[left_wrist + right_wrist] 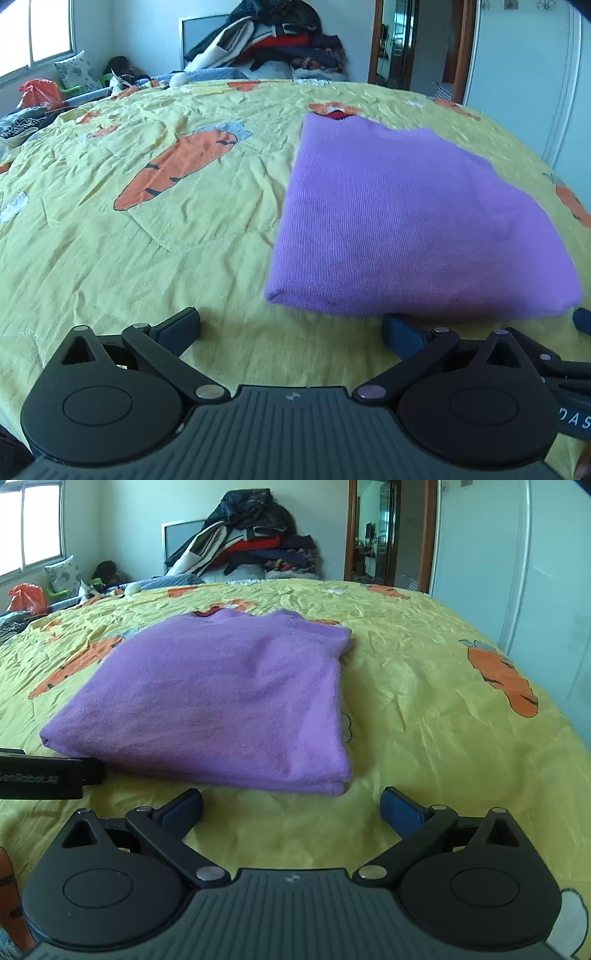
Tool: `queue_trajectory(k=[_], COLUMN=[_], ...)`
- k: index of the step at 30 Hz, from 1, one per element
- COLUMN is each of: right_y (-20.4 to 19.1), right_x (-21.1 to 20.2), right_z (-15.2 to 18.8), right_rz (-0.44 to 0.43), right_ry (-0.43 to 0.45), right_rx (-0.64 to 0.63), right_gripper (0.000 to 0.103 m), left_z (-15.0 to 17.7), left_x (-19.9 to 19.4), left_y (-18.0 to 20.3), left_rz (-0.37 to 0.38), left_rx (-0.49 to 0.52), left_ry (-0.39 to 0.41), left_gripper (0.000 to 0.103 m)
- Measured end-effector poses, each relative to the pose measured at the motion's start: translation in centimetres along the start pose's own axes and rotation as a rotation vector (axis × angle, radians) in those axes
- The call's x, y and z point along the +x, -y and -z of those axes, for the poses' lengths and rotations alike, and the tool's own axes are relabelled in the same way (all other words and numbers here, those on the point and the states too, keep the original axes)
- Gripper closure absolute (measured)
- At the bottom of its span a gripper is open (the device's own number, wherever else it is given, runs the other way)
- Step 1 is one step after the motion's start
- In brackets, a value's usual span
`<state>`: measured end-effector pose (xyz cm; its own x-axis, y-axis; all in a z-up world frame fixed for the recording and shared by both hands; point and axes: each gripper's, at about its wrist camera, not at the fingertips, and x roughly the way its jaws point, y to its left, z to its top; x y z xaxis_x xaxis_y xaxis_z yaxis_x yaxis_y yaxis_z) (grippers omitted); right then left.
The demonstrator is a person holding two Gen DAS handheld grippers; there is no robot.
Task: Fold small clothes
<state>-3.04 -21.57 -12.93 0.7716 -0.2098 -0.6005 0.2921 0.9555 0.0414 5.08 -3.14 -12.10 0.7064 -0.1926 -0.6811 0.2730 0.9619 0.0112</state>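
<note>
The purple knit sweater (207,701) lay on the bed as a thick folded block, several layers deep at its near edge, with a scrap of red and dark trim showing at the far end by the neckline. It sat on a yellow bedspread (110,258) printed with orange carrots (177,166), creased but otherwise bare around the garment. The fold looked all but finished: the sides were tucked in and the near edge was doubled over, though the right side bulged a little and one corner at the far right stuck out past the stack.

The right gripper (291,808) hung just short of the sweater's near edge, its blue-padded fingers (400,808) spread wide and holding nothing. The left gripper (291,328) sat off the sweater's near left corner, likewise spread wide and empty, with its right finger just beside the folded hem. Each gripper showed at the edge of the other's view.

Judging by this, the step in hand was a release after the last fold. The next move would probably call for either smoothing that loose far corner or lifting the bundle away. Beyond the bed, a heap of dark clothes (255,539) was piled against the wall.
</note>
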Motion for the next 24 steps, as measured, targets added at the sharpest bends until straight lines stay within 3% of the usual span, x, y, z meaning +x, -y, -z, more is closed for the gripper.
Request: queue_trajectory(k=[5,24], right_y=[0.18,0.38], right_x=[0.15,-0.40], right_z=[-0.15,0.61], right_rz=[-0.010,-0.018], right_ry=[0.004,0.025], right_rx=[-0.004,-0.012], right_gripper=[0.000,0.000], left_z=[0.23,0.26], left_x=[-0.04,-0.31], left_y=[0.11,0.31], left_rz=[0.006,0.048], left_rx=[0.010,0.049], left_ry=[0.027,-0.006], left_gripper=[0.000,0.000])
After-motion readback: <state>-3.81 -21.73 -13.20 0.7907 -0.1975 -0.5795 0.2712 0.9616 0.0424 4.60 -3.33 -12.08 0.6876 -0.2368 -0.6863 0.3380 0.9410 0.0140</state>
